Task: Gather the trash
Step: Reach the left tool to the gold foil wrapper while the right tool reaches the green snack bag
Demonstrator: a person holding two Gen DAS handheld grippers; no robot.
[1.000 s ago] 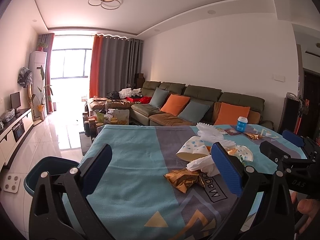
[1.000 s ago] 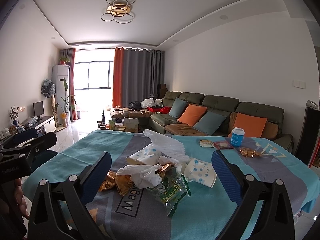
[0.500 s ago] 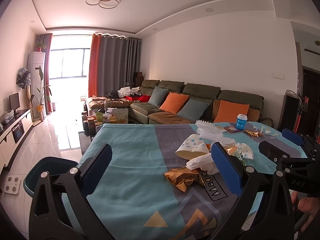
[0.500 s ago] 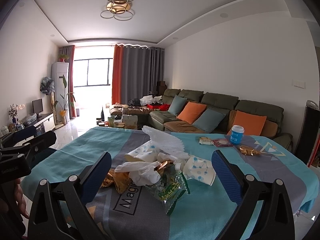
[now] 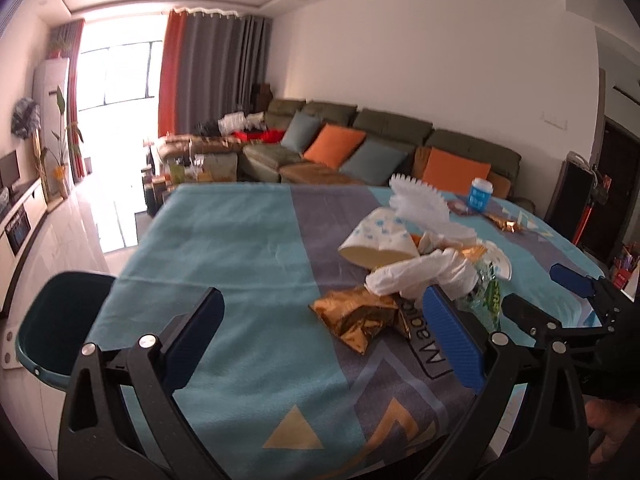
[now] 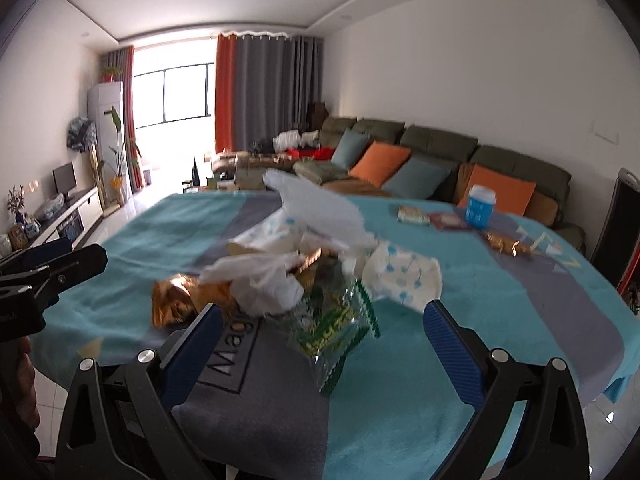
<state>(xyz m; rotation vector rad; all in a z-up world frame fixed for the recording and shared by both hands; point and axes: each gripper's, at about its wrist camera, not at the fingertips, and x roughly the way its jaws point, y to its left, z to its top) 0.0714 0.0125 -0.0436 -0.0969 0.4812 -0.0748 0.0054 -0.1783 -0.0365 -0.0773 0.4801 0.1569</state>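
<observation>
Both grippers, left (image 5: pixel 320 334) and right (image 6: pixel 320 350), hang spread wide and empty at the table's (image 5: pixel 224 248) near edge, apparently lining up on the trash pile (image 6: pixel 296 276) at mid-table. The bin (image 5: pixel 60 316) waits on the floor, left. Gold wrapper (image 5: pixel 356 314) lies nearest; a blue cup (image 6: pixel 480 211) stands beyond, clear.

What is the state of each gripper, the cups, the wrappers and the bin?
left gripper: open, empty.
right gripper: open, empty.
paper cup: tipped on its side.
gold wrapper: crumpled on the table.
green-printed wrapper: lying crumpled.
blue cup: upright.
bin: open-topped, beside the table.
</observation>
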